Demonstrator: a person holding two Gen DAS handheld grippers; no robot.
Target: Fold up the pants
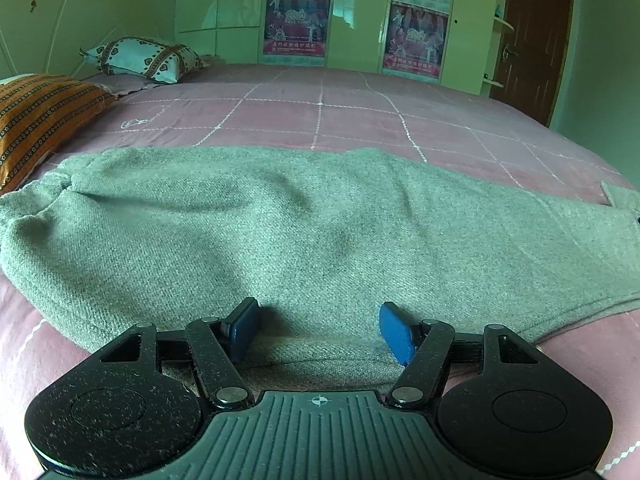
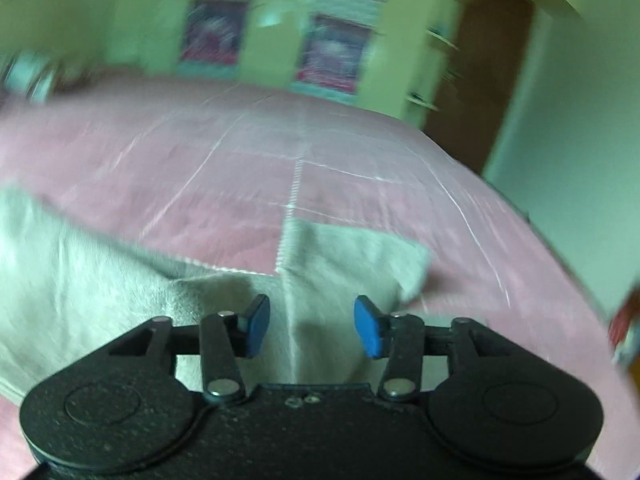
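Grey-green pants (image 1: 280, 232) lie flat across the pink checked bed cover (image 1: 320, 112), stretched left to right. My left gripper (image 1: 318, 330) is open, its blue pads resting on the near edge of the pants with nothing between them. In the blurred right wrist view the pants' end (image 2: 352, 256) lies on the pink cover (image 2: 240, 168). My right gripper (image 2: 312, 326) is open just over that cloth, with a crease running between its pads.
An orange patterned pillow (image 1: 36, 120) and a white patterned pillow (image 1: 144, 58) lie at the bed's left head end. Wardrobes with posters (image 1: 298, 20) stand behind the bed. A brown door (image 1: 528, 40) is at the right.
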